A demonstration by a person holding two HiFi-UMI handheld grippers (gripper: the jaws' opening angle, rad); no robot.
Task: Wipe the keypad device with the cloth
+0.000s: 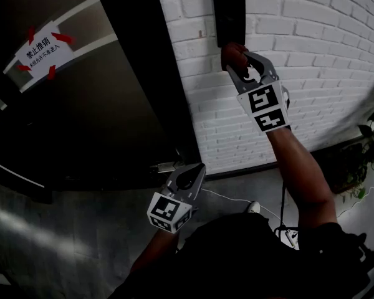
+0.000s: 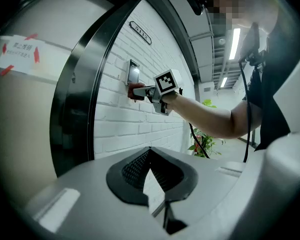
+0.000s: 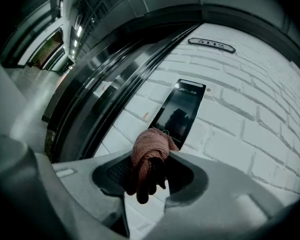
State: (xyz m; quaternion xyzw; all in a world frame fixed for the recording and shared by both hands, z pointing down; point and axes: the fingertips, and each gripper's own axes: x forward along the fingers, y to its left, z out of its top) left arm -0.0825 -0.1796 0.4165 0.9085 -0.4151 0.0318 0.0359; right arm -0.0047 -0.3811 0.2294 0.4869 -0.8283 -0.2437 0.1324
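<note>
At the brick wall [image 1: 336, 55], the right gripper [image 3: 151, 176] pinches the cloth [image 3: 149, 146] at the foot of the keypad device [image 1: 229, 14] (left gripper [image 2: 150, 151] hangs low, jaws together). Wiping seems barely started; next, press and sweep upward.

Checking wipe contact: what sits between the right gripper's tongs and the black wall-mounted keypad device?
Only the bunched reddish cloth, clamped in the right gripper and reaching the lower end of the black keypad device; the right gripper view shows it.
</note>
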